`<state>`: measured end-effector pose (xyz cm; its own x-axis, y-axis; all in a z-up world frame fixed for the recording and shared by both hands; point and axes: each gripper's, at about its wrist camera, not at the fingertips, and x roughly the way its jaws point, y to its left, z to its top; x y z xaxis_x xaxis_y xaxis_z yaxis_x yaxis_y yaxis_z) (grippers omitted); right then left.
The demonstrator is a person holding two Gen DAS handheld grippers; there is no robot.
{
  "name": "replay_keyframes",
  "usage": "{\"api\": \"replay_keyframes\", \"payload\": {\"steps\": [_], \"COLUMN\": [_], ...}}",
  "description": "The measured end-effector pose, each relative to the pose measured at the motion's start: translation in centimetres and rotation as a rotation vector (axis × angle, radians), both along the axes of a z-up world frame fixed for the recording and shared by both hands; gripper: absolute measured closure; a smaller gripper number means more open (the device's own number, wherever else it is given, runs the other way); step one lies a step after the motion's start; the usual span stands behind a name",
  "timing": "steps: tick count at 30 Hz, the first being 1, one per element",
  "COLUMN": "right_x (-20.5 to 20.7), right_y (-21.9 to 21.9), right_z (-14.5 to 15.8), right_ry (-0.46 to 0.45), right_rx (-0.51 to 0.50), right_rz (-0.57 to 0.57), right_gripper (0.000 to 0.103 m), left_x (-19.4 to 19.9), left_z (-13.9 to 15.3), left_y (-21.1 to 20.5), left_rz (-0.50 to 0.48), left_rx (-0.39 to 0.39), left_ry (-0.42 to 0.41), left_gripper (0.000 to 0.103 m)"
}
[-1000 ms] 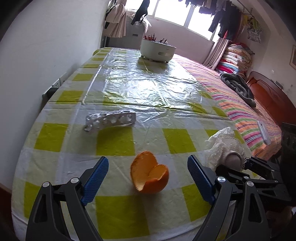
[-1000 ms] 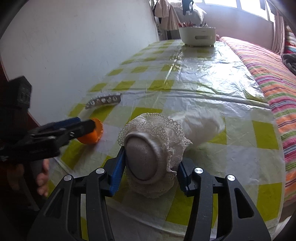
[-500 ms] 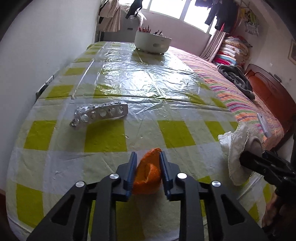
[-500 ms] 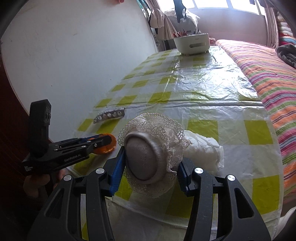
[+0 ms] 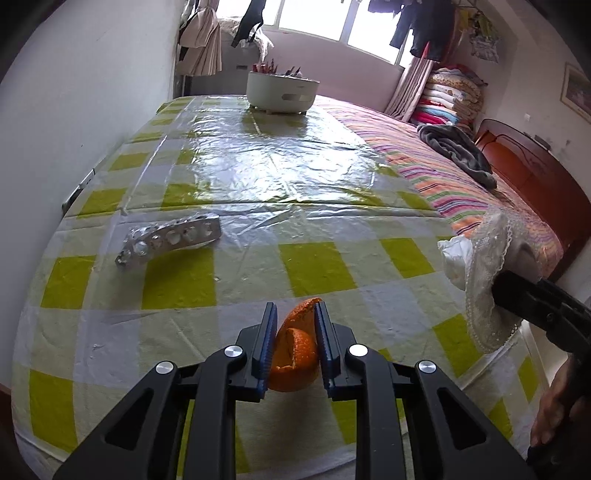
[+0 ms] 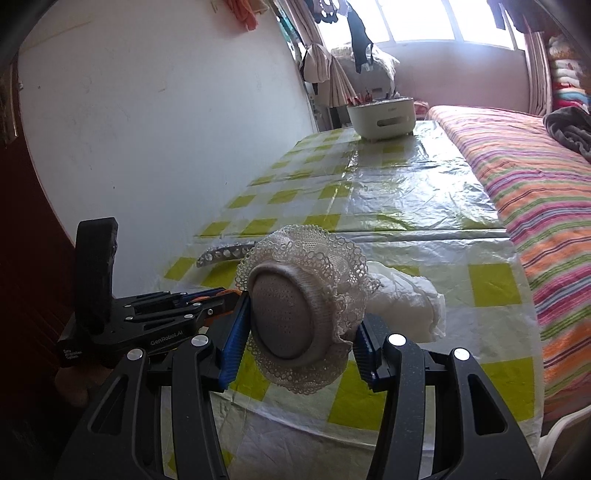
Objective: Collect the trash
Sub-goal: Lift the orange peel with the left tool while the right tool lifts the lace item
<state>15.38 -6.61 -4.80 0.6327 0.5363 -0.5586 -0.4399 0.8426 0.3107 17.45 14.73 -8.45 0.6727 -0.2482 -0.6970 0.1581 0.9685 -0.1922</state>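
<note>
Left gripper fingers clamped on orange peel: light, soft, springy; pinch across curled walls. Right gripper fingers holding lace-trimmed pad.

Wall: plain white plaster wall
Window: bright daylit window
Bed: striped multicoloured bedspread, dark wooden headboard
</note>
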Motion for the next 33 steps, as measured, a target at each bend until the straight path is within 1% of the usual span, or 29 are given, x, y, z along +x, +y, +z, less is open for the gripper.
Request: {"api": "replay_keyframes", "payload": {"steps": [10,33], "right_x": [-0.4,-2.2], "right_y": [-2.6,-7.8], "right_z": [0.3,1.4], "right_ry": [-0.013,-0.042], "right_rx": [0.010,0.009], "right_rz": [-0.045,-0.141], "right_gripper": [0.055,0.055], "left_x": [-0.2,-0.9], "left_z": [0.8,1.8], "left_y": [-1.5,-6.2], "left_rz": [-0.013,-0.094], "left_rx": [-0.017,-0.025], "left_ry": [-0.011,-0.030], "left_gripper": [0.082,0.082]}}
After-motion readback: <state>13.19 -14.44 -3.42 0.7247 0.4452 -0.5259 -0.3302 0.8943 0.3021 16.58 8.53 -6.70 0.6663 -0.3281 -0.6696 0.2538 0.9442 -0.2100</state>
